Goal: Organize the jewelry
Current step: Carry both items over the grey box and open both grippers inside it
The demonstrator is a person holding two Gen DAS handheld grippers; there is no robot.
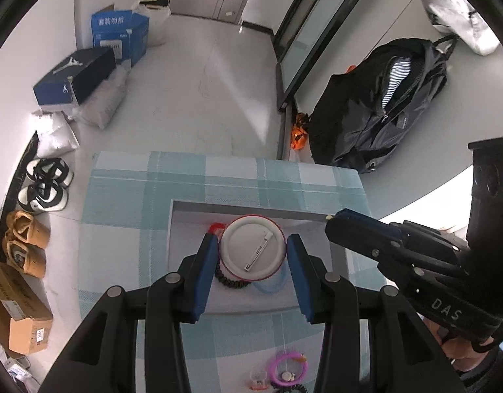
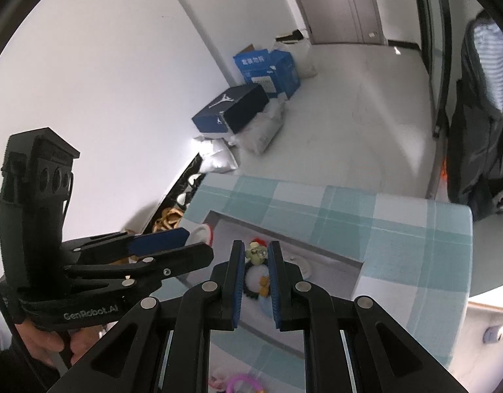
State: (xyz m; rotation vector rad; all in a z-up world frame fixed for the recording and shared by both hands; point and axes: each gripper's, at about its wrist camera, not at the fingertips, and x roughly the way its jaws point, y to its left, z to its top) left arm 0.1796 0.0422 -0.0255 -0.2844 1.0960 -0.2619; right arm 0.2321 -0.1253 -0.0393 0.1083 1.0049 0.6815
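The desk [image 1: 120,196], draped in a blue-and-white checked cloth, is carrying a shallow grey tray [image 1: 186,226] near its far edge. Above the tray, the left gripper [image 1: 253,250] is holding a round pin badge [image 1: 253,251] edge to edge between its blue fingers [image 1: 205,271], back side up, so its white disc, red rim and metal pin bar are showing. The badge is looking light, stiff and slick at the rim; gripping across its full width, as now, is probably the safest hold, keeping clear of the pin. Beneath it in the tray a black beaded bracelet [image 1: 230,281] and a pale blue ring [image 1: 269,283] are lying. The right gripper [image 2: 255,273] is pinching a small cartoon charm [image 2: 256,252] with a metal loop, its fingers nearly closed on it; this piece is seeming light and easily dropped. Below that, a penguin figure [image 2: 256,280] is sitting in the tray. A pink bracelet [image 1: 289,368] is waiting on the cloth nearer the person.
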